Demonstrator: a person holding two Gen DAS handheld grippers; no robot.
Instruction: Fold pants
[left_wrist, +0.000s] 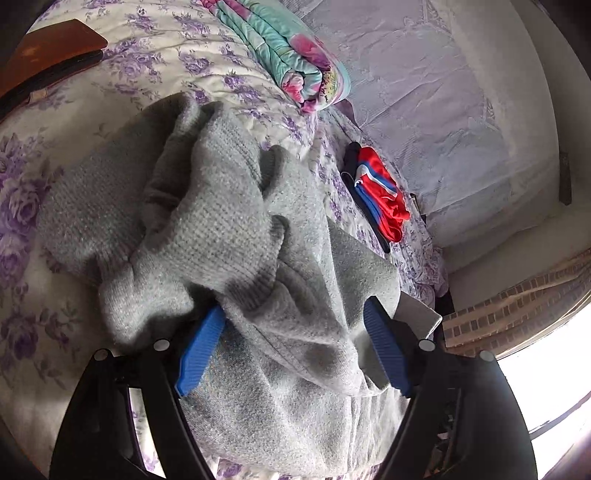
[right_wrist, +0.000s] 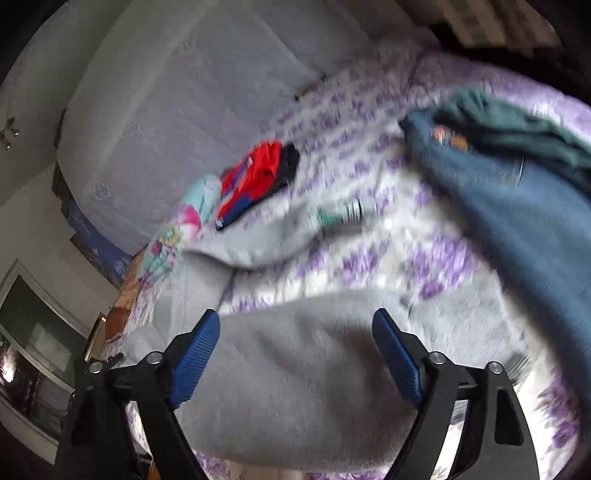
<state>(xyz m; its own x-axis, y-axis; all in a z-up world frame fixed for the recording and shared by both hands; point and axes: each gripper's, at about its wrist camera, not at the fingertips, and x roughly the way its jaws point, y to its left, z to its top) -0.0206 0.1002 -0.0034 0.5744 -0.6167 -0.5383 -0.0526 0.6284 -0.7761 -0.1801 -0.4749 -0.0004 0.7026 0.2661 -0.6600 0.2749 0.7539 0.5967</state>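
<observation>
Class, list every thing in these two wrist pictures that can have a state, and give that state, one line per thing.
grey knitted pants: bunched and creased on the bed, not yet folded flat.
left gripper: open, grey cloth between the fingers.
right gripper: open over grey cloth; picture blurred.
red and blue garment: folded, lying apart.
floral quilt: folded.
blue jeans: lying in a loose heap.

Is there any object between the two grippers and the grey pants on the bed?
Nothing visible is in the way. The grey knit pants already lie bunched between the open blue fingers of the left gripper, and grey fabric also lies directly under the open right gripper. The red clothes lie apart, farther back on the bedspread.
</observation>
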